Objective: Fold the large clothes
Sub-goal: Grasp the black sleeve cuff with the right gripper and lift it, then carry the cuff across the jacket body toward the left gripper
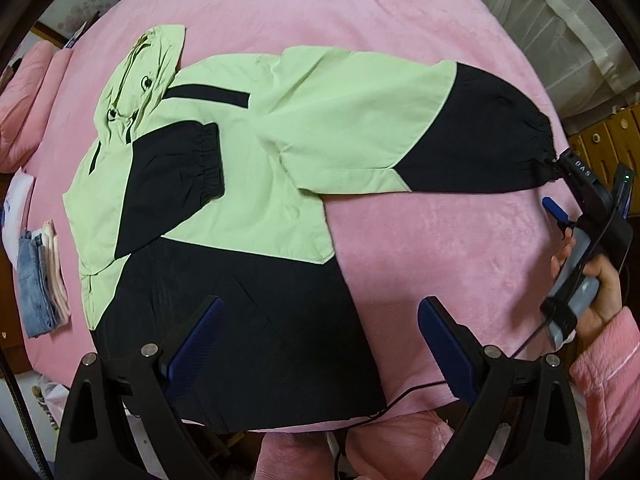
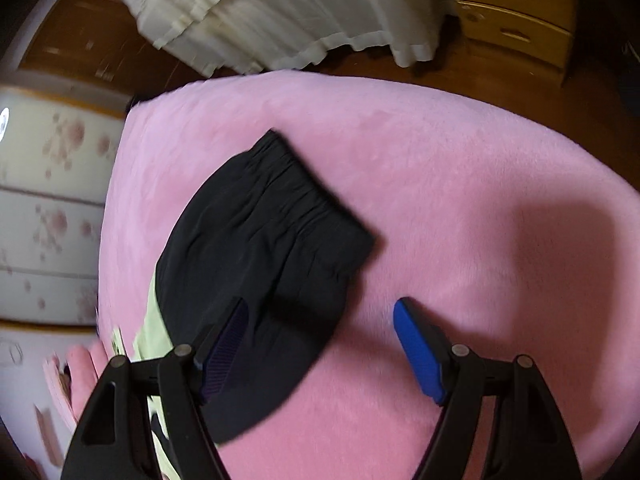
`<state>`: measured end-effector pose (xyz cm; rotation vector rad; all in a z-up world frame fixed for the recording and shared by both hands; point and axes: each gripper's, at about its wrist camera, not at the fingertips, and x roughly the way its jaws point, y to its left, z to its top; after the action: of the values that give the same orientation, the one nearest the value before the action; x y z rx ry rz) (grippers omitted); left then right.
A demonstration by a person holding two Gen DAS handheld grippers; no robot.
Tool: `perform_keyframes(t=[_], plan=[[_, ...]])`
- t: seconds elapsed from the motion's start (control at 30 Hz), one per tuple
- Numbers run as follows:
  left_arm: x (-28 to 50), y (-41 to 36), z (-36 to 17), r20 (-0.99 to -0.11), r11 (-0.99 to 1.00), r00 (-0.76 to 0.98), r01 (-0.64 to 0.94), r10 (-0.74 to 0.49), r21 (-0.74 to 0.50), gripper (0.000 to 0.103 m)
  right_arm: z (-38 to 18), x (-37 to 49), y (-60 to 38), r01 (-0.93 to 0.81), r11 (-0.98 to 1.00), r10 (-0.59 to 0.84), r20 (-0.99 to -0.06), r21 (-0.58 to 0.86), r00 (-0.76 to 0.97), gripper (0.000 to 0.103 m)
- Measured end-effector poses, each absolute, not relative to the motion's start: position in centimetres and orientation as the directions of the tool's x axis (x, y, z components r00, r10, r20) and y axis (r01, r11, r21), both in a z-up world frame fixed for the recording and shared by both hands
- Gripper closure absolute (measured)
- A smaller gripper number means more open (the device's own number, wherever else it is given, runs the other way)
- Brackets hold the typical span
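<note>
A light green and black hooded jacket [image 1: 248,168] lies flat on the pink bed. Its one sleeve is folded across the chest, with the black cuff [image 1: 208,156] lying on the body. The other sleeve stretches out to the right, ending in a black cuff [image 1: 532,148]. My left gripper [image 1: 320,340] is open and empty above the jacket's black hem. My right gripper [image 2: 320,344] is open above the outstretched black cuff [image 2: 280,232], its left finger [image 2: 224,352] over the sleeve. It also shows in the left wrist view [image 1: 560,200], beside the cuff.
The pink blanket [image 1: 440,240] covers the bed. Folded clothes [image 1: 40,272] are stacked at the bed's left edge, pink pillows [image 1: 24,112] beyond. A wooden drawer chest [image 2: 516,12] and white curtain [image 2: 280,12] stand past the bed's far edge.
</note>
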<state>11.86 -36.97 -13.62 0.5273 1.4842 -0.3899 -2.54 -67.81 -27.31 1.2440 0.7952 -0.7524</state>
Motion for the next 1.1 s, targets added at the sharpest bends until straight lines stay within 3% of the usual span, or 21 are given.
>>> perform_keyframes(t=[0.1, 0.17, 0.3, 0.47, 0.67, 0.93, 1.1], plan=[[12.2, -36.5, -14.0, -0.995, 0.838, 0.057, 0.537, 0.083, 0.101, 0.007, -27.3, -2.0, -68.1, 0.847, 0.184, -0.101, -0.848, 0.498, 0.52, 0.045], [12.4, -36.1, -14.0, -0.995, 0.846, 0.056, 0.523, 0.085, 0.102, 0.007, -27.3, -1.7, -68.4, 0.853, 0.194, -0.114, -0.853, 0.484, 0.51, 0.072], [12.6, -35.0, -13.8, -0.994, 0.859, 0.065, 0.5, 0.088, 0.109, 0.007, -27.1, -1.9, -68.9, 0.856, 0.183, -0.122, -0.853, 0.483, 0.507, 0.089], [12.9, -33.2, -13.2, -0.993, 0.875, 0.08, 0.471, 0.081, 0.11, 0.007, -24.5, -2.1, -68.2, 0.815, 0.244, -0.154, -0.809, 0.526, 0.568, 0.093], [13.9, -30.3, -12.0, -0.992, 0.903, 0.113, 0.419, 0.054, 0.097, 0.007, -18.5, -1.4, -65.5, 0.703, 0.365, -0.182, -0.694, 0.61, 0.697, 0.094], [15.8, -24.2, -9.6, -0.982, 0.943, 0.19, 0.325, 0.011, 0.074, 0.007, -10.2, 2.7, -58.3, 0.498, 0.55, -0.1, -0.539, 0.67, 0.836, 0.095], [17.0, -19.2, -7.9, -0.966, 0.957, 0.26, 0.281, -0.002, 0.074, 0.007, -6.8, 7.2, -52.4, 0.391, 0.655, -0.031, -0.493, 0.647, 0.869, 0.095]])
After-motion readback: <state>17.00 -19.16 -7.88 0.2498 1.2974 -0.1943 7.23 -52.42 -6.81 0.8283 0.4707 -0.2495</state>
